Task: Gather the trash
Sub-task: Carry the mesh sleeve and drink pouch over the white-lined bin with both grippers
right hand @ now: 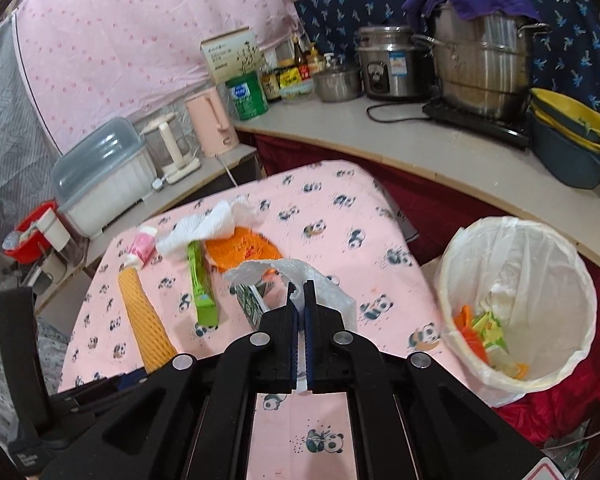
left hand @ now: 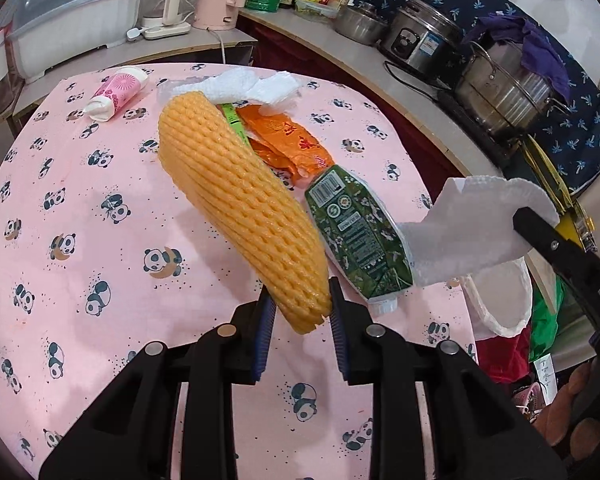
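Orange foam netting sleeve (left hand: 236, 204) is sitting between the blue pads of the left gripper (left hand: 302, 312), pinched only at its near tip; the rest is sticking out far-left above the pink panda tablecloth (left hand: 80, 216). The jaws are partly closed on it, though how firmly is hard to judge. The right gripper (right hand: 301, 300) is clamped tight on a white paper towel (right hand: 296, 276), pads nearly together, the sheet hanging loose beyond them.

Remaining trash on the table: a green carton (left hand: 356, 232), an orange wrapper (left hand: 288, 144), a green stick wrapper (right hand: 200, 284), another crumpled paper towel (right hand: 208, 224) at the far end, and a small pink-labelled roll (left hand: 116, 92). The lined bin (right hand: 516, 304) is standing off the right edge of the table, already holding some scraps.

Risks, as judged:
- The sleeve is being held by a thin edge; foam compresses, so it may be slipping out during a swing toward the bin.
- The long free end could be sweeping the carton or wrappers off the table.
- The towel is light and floppy; on release it may be clinging to the pads or drifting past the rim.

Unclear: the carton's far side is hiding behind the towel in the right view. The bin's base is cut off. Whether the sleeve's far end is touching the table cannot be told.
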